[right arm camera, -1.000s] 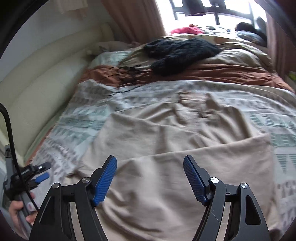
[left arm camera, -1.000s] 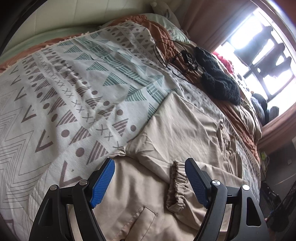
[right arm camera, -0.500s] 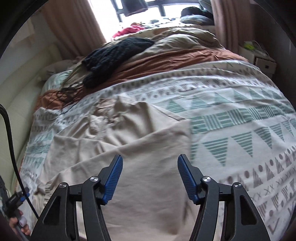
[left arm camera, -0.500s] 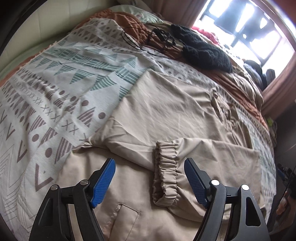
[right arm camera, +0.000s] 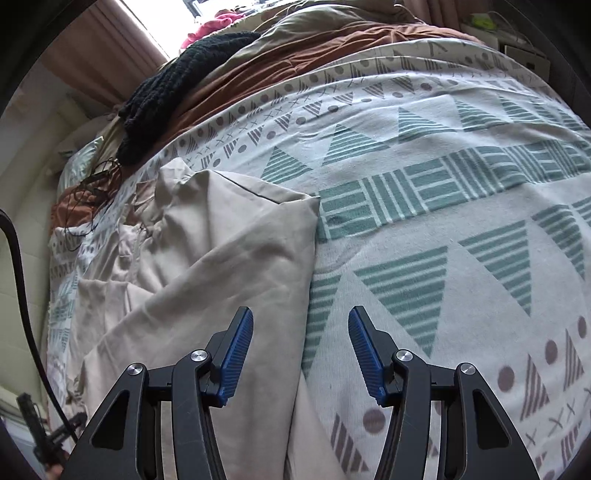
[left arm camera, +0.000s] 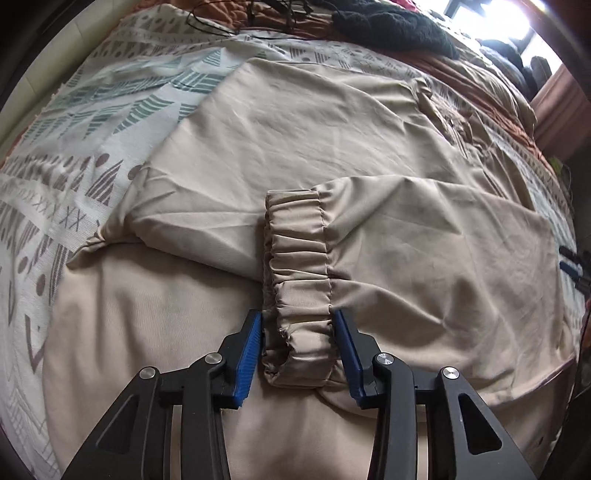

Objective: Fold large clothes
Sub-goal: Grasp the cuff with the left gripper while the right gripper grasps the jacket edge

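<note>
A large beige jacket [left arm camera: 332,133] lies spread on a patterned bedspread [left arm camera: 74,147]. One sleeve is folded across its body and ends in a gathered elastic cuff [left arm camera: 299,273]. My left gripper [left arm camera: 298,325] is open, its blue pads on either side of the near end of the cuff. In the right wrist view the jacket [right arm camera: 221,258] fills the left side. My right gripper [right arm camera: 301,325] is open and empty, straddling the jacket's right edge where it meets the bedspread [right arm camera: 443,221].
A black knitted garment [left arm camera: 399,26] and thin black cables [left arm camera: 236,22] lie on a rust-brown blanket [left arm camera: 461,70] at the far side of the bed. A curtain and bright window stand behind. The other gripper [left arm camera: 576,266] shows at the right edge.
My left gripper has moved forward over the jacket and its jaws have narrowed around the cuff. My right gripper has swung right to the jacket's right edge and narrowed slightly.
</note>
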The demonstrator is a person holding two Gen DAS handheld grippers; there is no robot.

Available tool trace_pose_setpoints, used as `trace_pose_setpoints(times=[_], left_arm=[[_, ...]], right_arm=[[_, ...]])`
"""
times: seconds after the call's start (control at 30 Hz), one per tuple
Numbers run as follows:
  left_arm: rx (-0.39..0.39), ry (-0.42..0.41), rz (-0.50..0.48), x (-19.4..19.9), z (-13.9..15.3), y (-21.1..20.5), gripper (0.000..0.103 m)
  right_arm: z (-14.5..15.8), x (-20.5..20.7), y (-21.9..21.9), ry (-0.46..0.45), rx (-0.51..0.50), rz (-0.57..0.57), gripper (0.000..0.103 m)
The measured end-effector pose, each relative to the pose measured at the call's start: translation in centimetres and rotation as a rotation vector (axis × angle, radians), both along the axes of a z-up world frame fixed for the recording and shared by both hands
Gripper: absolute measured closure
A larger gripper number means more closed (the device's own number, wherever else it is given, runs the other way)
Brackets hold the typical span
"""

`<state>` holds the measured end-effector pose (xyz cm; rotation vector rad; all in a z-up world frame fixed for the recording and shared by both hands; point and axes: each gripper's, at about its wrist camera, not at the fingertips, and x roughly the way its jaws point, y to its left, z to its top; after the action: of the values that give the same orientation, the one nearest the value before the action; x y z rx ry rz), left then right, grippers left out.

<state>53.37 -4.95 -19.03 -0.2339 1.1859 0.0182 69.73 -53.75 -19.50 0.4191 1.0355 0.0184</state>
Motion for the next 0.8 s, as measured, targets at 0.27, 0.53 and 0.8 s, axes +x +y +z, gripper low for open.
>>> trace_pose_setpoints(times=[0.27, 0.53, 0.8], left_arm=[[0.020, 0.021, -0.035, -0.1, -0.2, -0.9, 0.061], [-0.042, -0.072, -0.082, -0.9, 2.0, -1.7, 0.089], [-0.056, -0.183, -0.136, 1.2, 5.4, -5.9, 0.095]], right_arm=[[-2.3, 2.3, 0.1, 0.038, 0.046, -0.013, 0.055], [2.8, 1.6, 0.5, -0.080, -0.103, -0.006, 0.099], [10.2, 2.1, 0.8, -0.181, -0.339, 0.009, 0.100]])
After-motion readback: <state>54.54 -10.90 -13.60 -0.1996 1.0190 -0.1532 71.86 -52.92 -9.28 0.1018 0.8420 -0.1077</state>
